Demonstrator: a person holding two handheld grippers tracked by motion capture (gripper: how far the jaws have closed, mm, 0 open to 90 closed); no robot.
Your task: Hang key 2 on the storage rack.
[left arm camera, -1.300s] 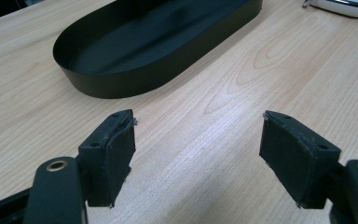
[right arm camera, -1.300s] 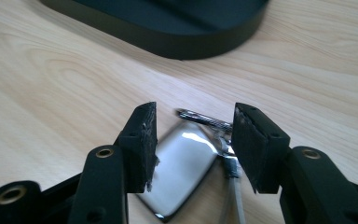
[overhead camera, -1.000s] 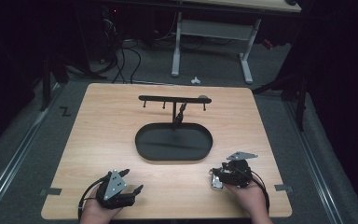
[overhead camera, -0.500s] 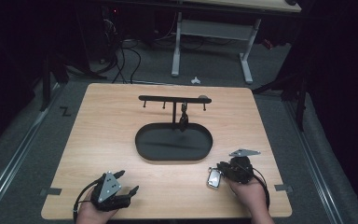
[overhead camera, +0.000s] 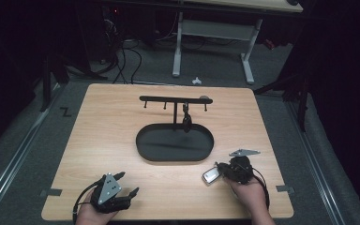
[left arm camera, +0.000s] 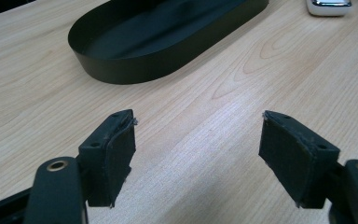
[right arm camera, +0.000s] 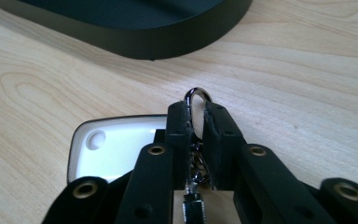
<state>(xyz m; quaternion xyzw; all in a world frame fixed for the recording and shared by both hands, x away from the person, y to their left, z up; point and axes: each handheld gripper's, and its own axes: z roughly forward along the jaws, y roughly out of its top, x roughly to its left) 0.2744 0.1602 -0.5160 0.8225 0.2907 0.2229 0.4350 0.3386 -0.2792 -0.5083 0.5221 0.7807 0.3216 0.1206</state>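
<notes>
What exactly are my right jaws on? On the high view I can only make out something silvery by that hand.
Observer: In the right gripper view, the right gripper has just been closing its jaws on a metal key ring. The ring sits between the pads, its loop poking out past the tips.
Operator: And the silvery thing?
Observer: That is a white key fob lying flat on the table, just left of the jaws in that view.
Operator: Is the left one holding anything?
Observer: No. In the left gripper view, the left gripper has its jaws wide apart, with bare table between them.
</notes>
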